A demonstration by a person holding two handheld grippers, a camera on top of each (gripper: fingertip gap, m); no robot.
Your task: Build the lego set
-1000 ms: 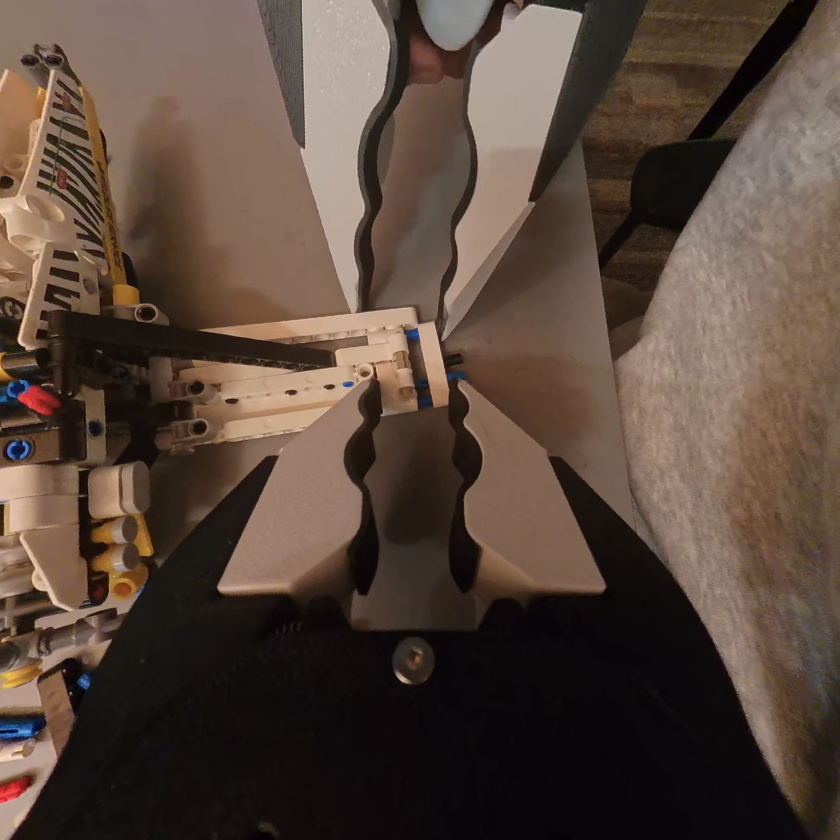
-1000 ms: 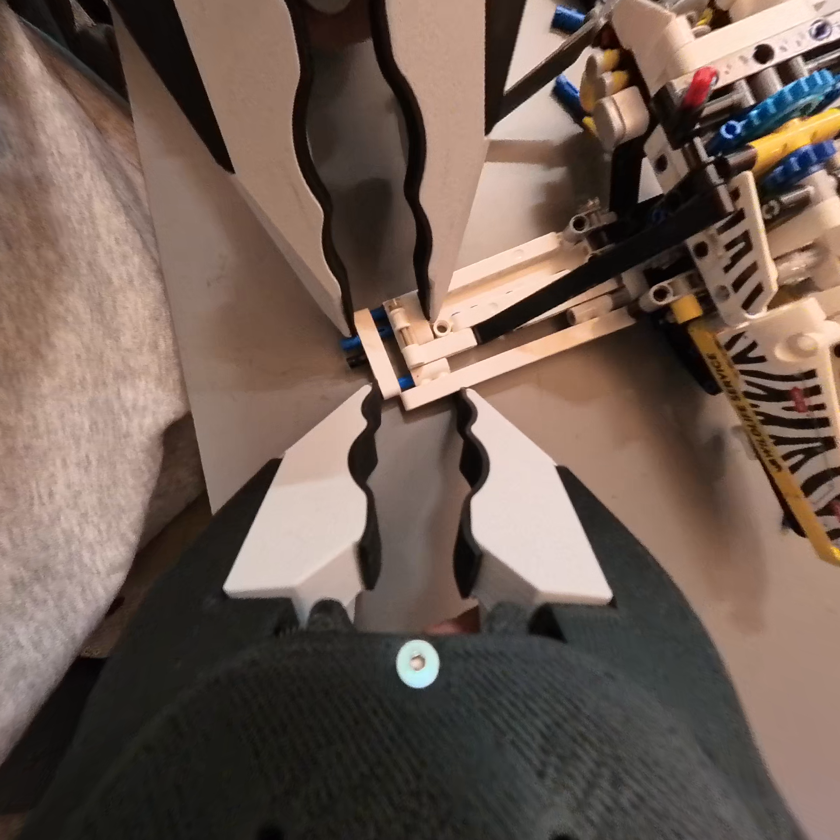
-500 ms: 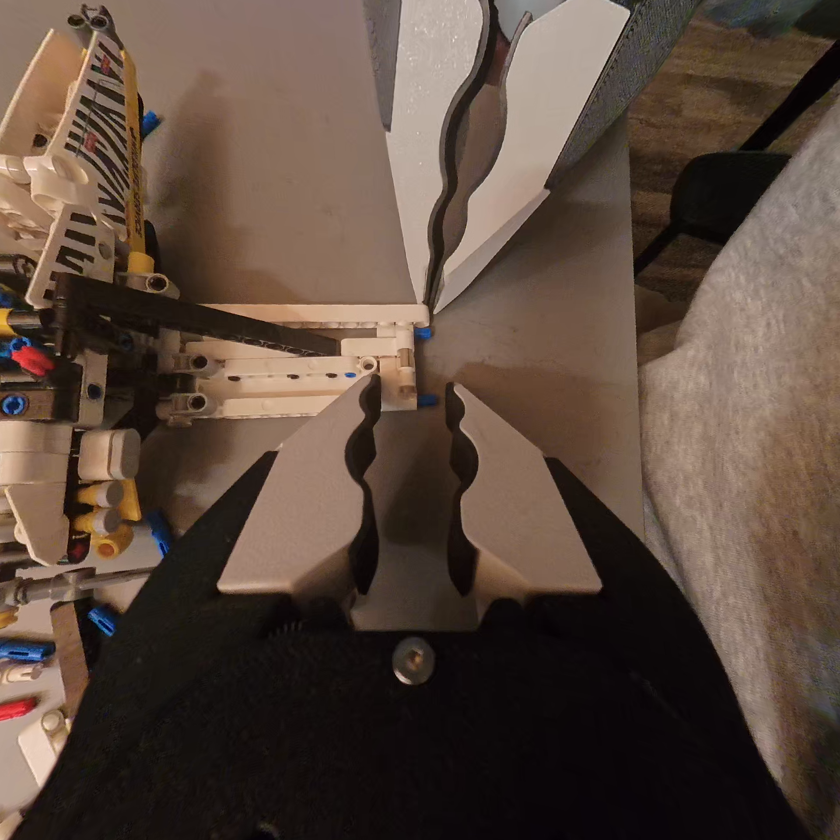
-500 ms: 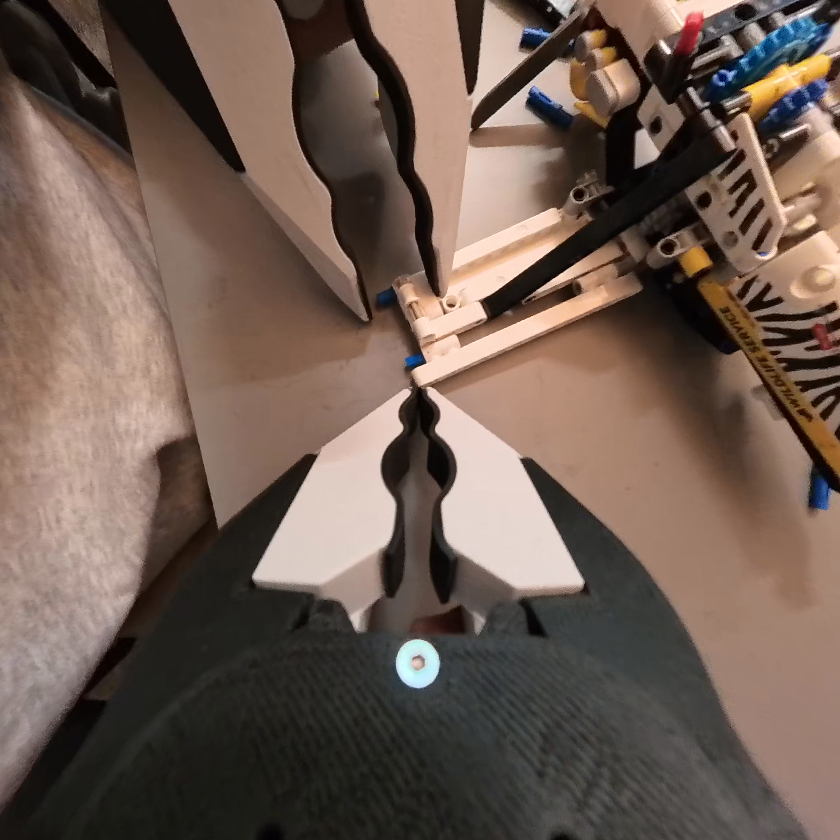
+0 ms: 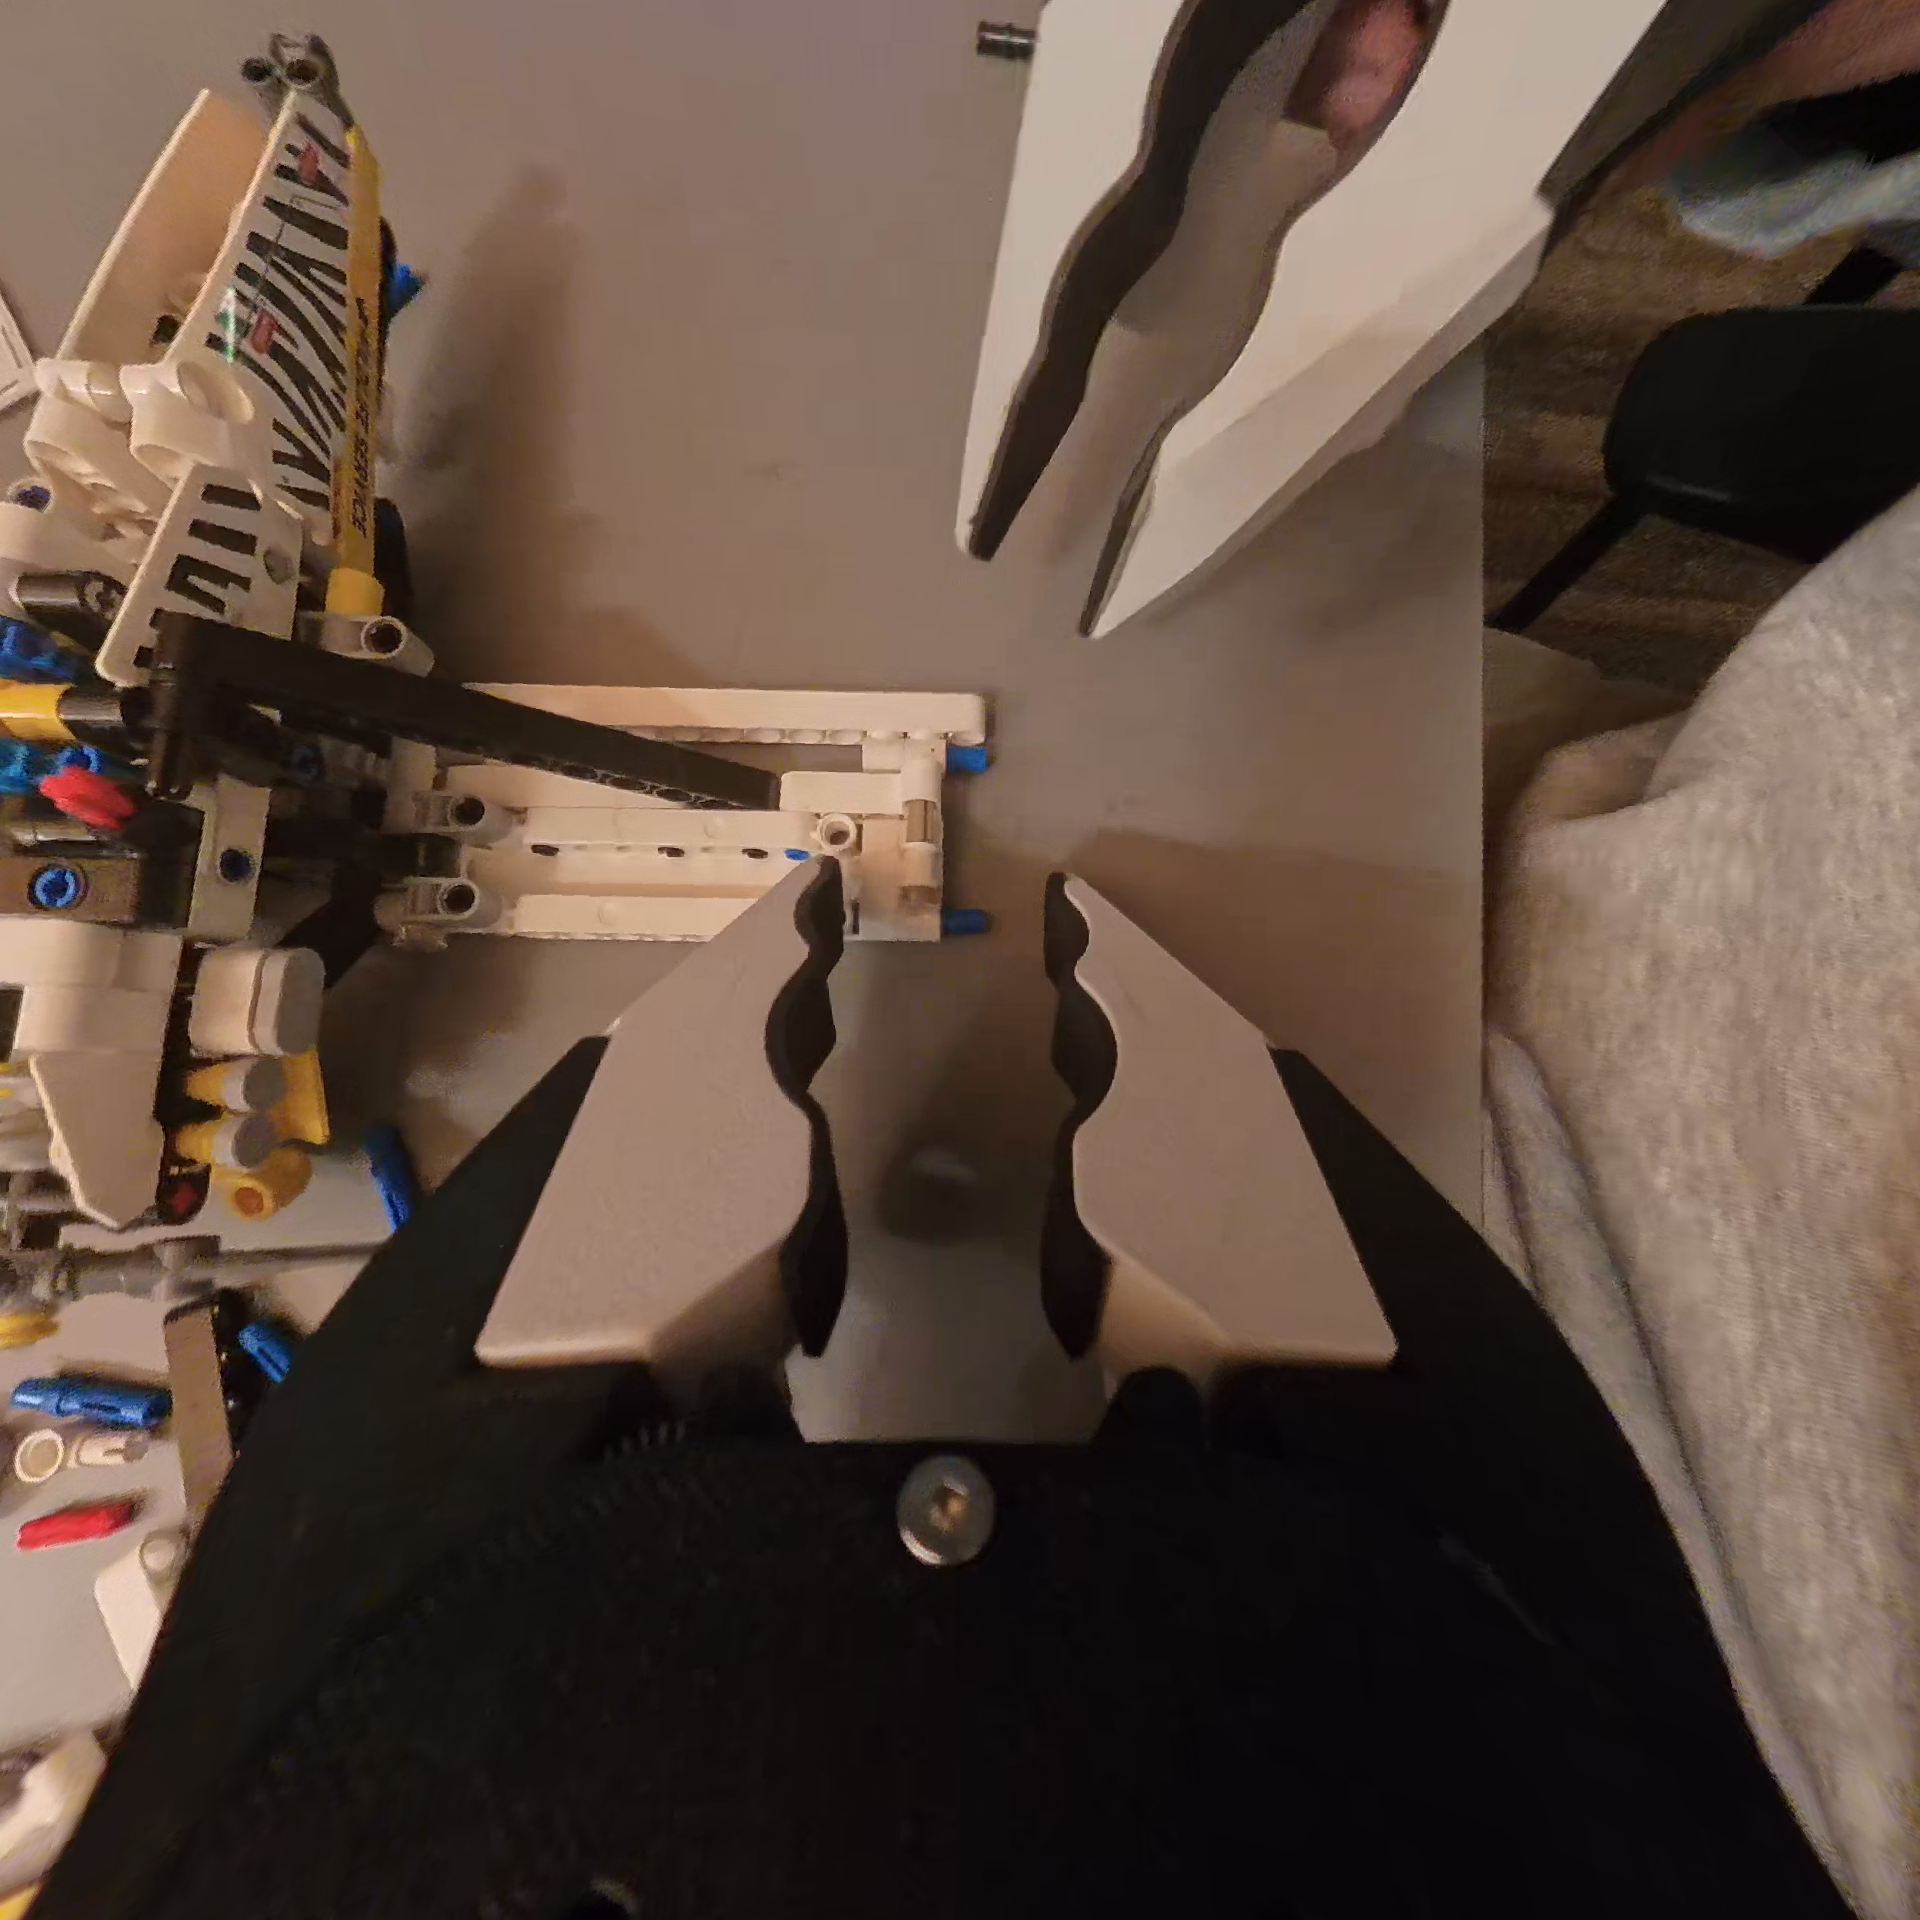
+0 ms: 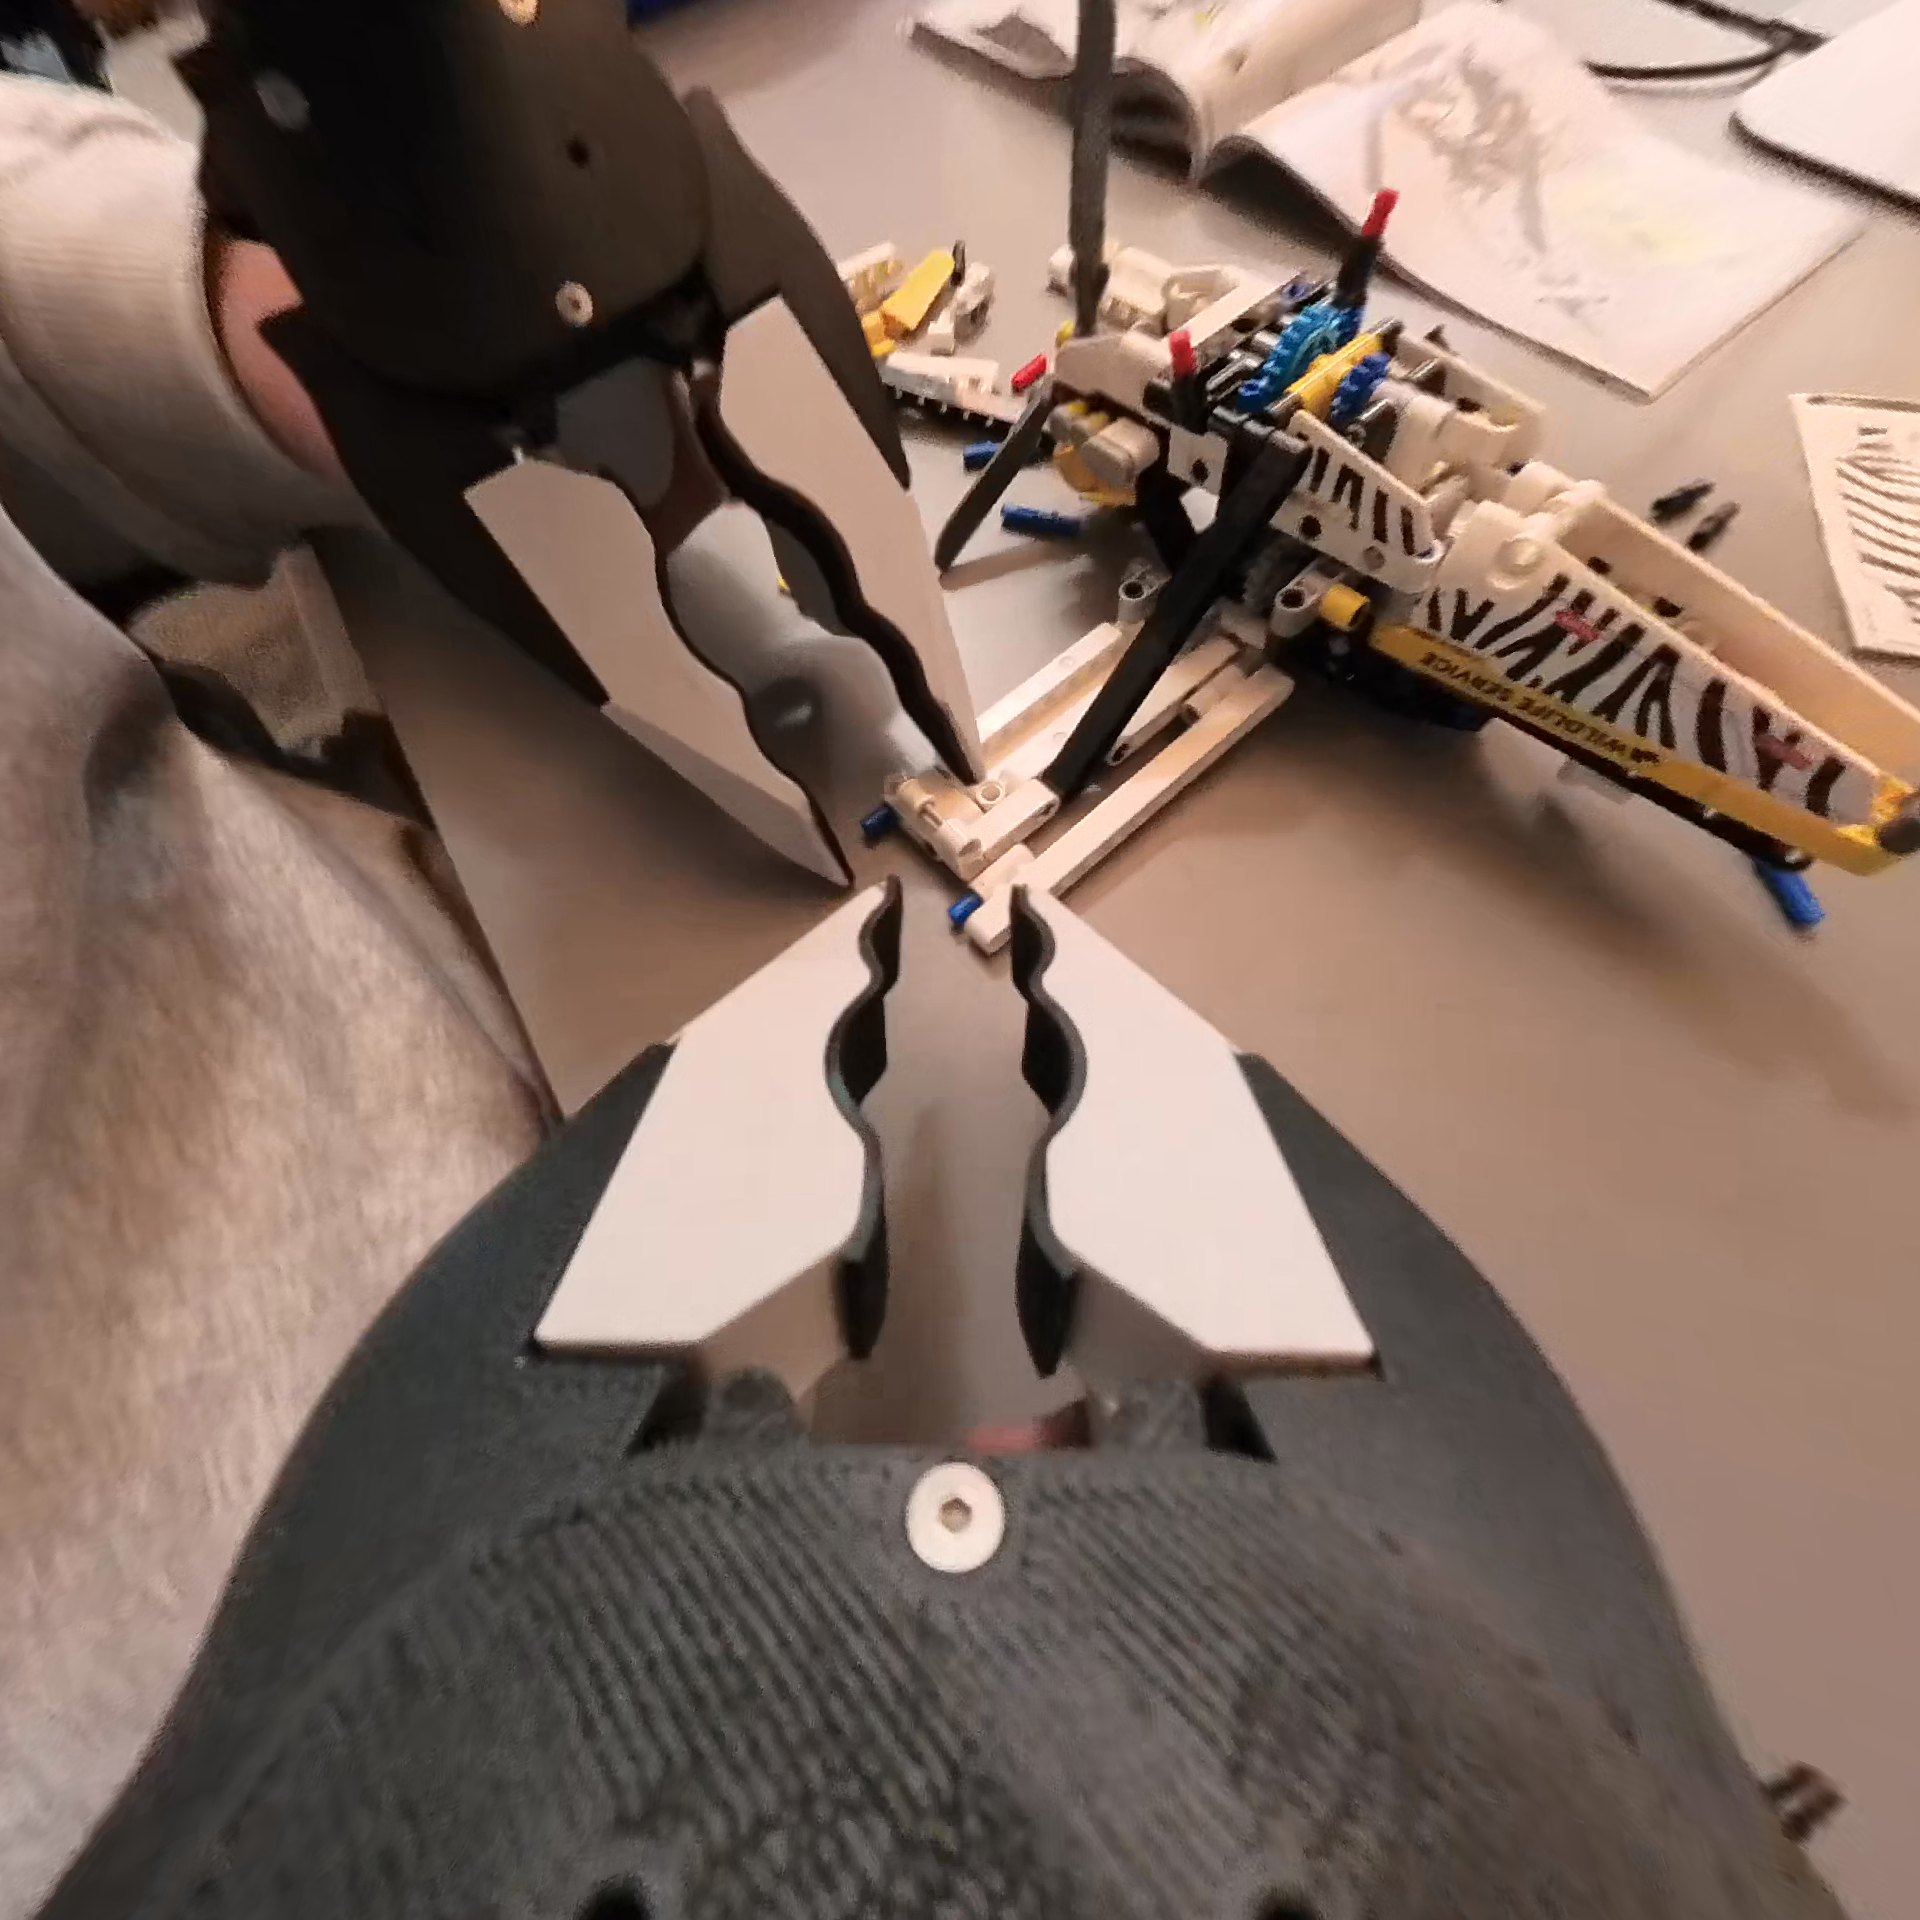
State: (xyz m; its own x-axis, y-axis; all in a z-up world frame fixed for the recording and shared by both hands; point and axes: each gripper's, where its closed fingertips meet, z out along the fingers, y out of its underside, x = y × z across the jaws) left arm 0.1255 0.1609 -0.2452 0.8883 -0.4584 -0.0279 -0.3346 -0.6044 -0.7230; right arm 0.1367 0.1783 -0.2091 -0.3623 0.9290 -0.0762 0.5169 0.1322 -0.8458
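Left gripper (image 5: 940, 894) fills the lower frame of its own view, jaws standing wide with nothing between them, its left fingertip (image 5: 816, 883) touching or just over the near edge of the white frame (image 5: 727, 810) at mid-picture. That frame is the tail end of the model (image 6: 1351, 520), which lies flat on the table (image 5: 675, 364) and runs off to the left edge. In the right wrist view, the right gripper (image 6: 956, 899) sits low centre, jaws narrowly parted and empty, tips just short of the frame's corner and a blue pin (image 6: 966, 907) poking out there. It looks like light, rigid plastic, slick on its flat faces, and the joints would probably pop under a twist. The best hold, I'd judge, is across the frame's long white beams, squeezing the flat sides, never the thin black strut (image 5: 468, 717). Farther off, upper right in that view, lies an open booklet (image 6: 1507, 177), with loose pieces (image 6: 925, 301) scattered at upper centre.
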